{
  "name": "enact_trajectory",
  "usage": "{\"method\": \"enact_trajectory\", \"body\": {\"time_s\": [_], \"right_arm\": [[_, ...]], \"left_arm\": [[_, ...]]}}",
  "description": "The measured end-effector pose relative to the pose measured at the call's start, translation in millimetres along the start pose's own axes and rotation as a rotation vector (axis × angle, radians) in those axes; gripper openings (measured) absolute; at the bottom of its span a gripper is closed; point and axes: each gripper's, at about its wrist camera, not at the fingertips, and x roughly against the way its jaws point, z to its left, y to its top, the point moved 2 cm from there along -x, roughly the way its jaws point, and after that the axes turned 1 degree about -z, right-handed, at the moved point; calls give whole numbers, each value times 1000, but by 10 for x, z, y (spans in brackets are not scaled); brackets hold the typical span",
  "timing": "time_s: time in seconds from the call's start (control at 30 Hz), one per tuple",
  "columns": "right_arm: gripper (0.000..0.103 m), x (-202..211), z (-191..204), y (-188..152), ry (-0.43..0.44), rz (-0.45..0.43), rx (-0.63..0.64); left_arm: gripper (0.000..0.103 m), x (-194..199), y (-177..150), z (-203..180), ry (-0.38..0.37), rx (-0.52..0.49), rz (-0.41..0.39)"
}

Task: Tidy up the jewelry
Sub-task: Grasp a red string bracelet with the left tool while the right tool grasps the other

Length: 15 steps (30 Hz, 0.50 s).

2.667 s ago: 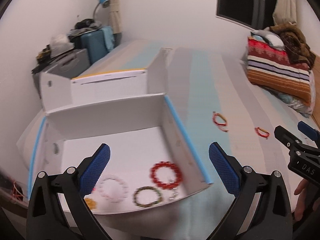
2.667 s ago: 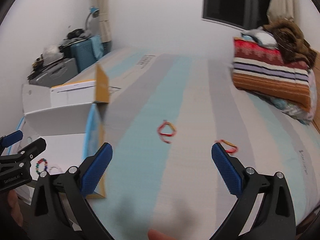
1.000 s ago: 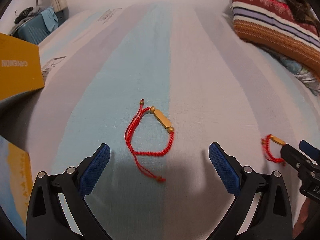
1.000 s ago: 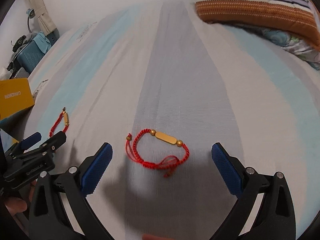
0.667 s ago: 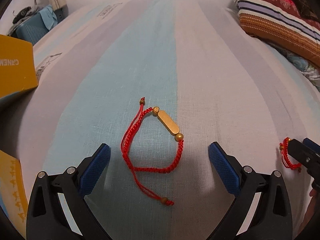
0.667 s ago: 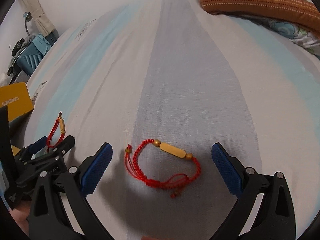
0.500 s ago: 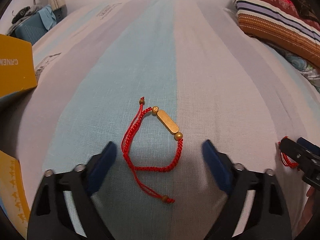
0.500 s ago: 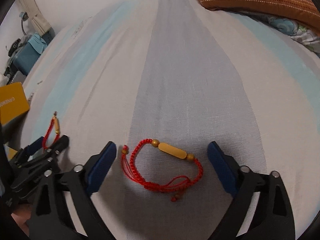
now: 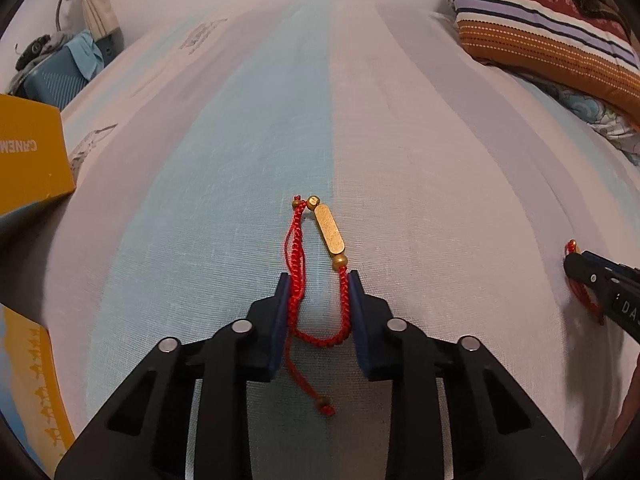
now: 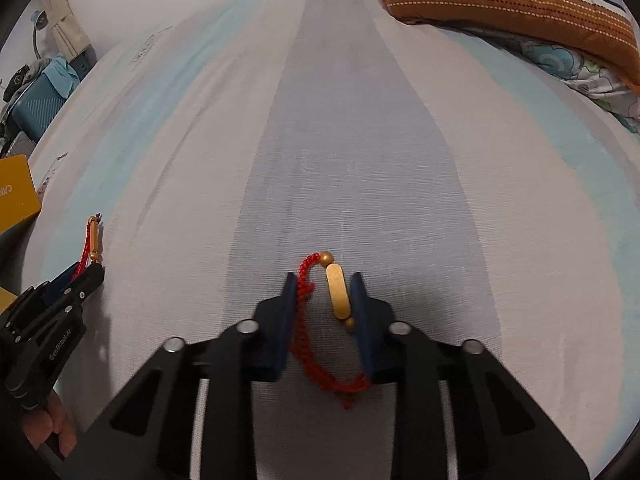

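Claws point(image 9: 319, 280) point(image 10: 323, 282) closing on 2 red bracelets point(image 9: 298, 248) point(image 10: 306, 276); box contents hidden.

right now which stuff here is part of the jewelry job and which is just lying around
Part of the job:
- left tongs, closing on a red cord bracelet
- right tongs, closing on a second red bracelet
- yellow box

Just lying about:
- striped pillow
- blue suitcase
- striped bedsheet

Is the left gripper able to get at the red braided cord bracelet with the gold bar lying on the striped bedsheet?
Probably yes: the left gripper is closing with the red braided cord bracelet already between its blue pads, nothing blocking on the striped bedsheet.
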Motion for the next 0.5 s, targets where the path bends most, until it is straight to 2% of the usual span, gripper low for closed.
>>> {"method": "enact_trajectory", "body": {"time_s": [0.07, 0.17, 0.5], "right_arm": [[16, 17, 3, -9, -2, -4, -1], [14, 39, 10, -25, -7, -9, 3], [14, 128, -4, -16, -18, -30, 4]], "left_arm": [[17, 9, 5, 5, -1, -4, -2], [12, 30, 12, 8, -6, -6, -3], [11, 127, 24, 56, -27, 15, -15]]}}
